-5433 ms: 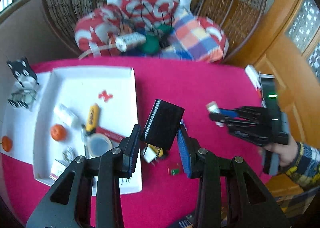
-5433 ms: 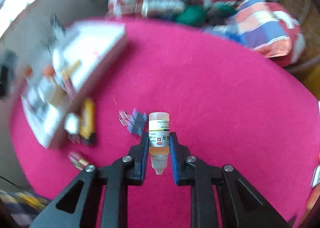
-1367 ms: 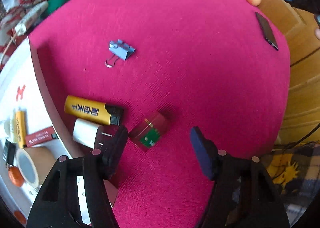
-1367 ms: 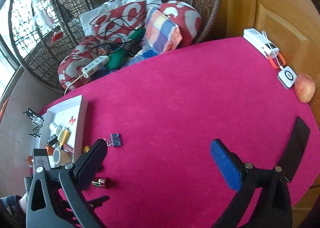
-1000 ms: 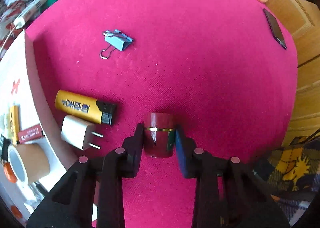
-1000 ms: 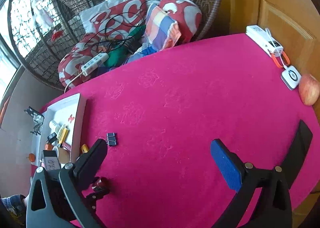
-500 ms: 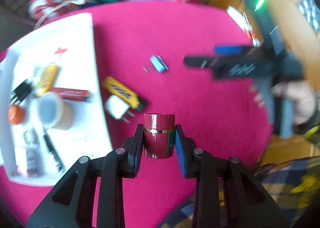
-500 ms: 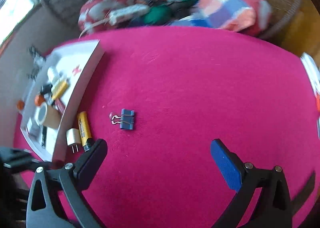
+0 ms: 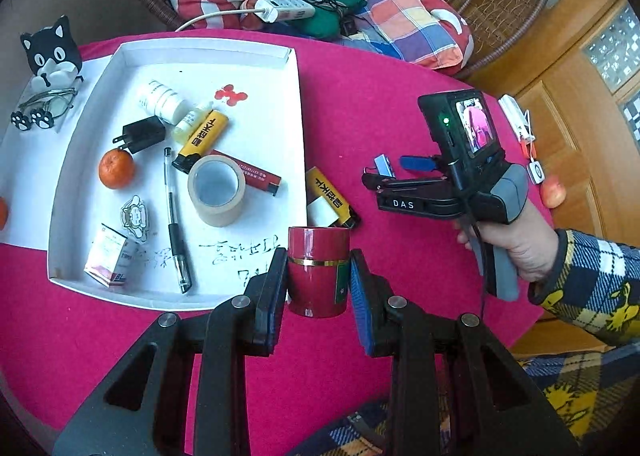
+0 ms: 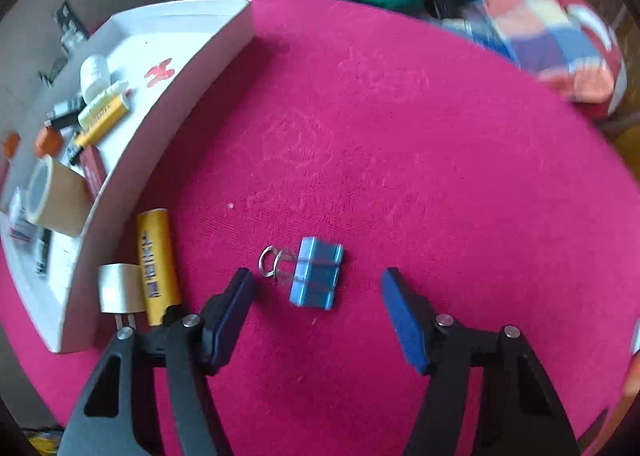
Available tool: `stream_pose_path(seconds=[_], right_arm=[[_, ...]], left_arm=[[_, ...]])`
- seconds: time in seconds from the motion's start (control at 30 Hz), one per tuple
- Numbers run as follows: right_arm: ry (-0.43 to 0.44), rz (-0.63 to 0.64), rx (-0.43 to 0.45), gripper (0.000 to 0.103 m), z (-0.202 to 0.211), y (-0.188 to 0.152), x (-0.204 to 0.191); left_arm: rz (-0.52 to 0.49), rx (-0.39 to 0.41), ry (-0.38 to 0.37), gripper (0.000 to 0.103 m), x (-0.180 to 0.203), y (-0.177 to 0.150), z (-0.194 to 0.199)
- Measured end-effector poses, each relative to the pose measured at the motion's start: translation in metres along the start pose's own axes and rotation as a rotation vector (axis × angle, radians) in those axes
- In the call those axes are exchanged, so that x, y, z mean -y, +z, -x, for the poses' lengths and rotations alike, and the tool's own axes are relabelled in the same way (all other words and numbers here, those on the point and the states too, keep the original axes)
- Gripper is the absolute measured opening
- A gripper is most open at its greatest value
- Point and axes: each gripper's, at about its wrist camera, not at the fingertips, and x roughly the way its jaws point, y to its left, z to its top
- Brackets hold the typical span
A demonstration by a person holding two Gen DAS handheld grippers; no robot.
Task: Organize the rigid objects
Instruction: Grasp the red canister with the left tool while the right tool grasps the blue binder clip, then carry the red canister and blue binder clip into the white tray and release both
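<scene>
White cardboard formed a shallow tray (image 9: 298, 96) on the left of the pink-covered desk (image 9: 380, 68), holding a tape roll (image 9: 216, 186), an orange (image 9: 116, 169), a pen (image 9: 174, 216), a black plug (image 9: 140, 135) and lighters. Just outside the tray's right wall lay a yellow lighter (image 10: 157, 266) touching a white charger (image 10: 120, 288). Near the middle, the left gripper (image 9: 319, 280) pointed steeply down, its jaws clamped on an upright dark red cylinder (image 9: 318, 270) with a gold band, lifted clear of the desk at the tray's near right corner. Further right, a hand (image 9: 516, 252) in a plaid sleeve (image 9: 588, 288) grasped the right gripper (image 10: 318, 302) by its handle, angled down at the desk. Its jaws had just been closing but stood apart, either side of a blue binder clip (image 10: 316, 278) lying flat on the cloth, pads not touching it.
</scene>
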Motion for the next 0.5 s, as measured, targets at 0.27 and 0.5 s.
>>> stream_pose_path(seconds=[0.27,0.5], right_arm=[[0.103,-0.016,0.060,0.018,0.027,-0.004,0.008],[0.148,-0.101,0.168,0.018,0.074,-0.010,0.030]], left_arm=[[-0.016,0.037,-0.014,0.029,0.002,0.014,0.006],[-0.010,0.081,-0.040,0.029,0.005,0.032,0.010]])
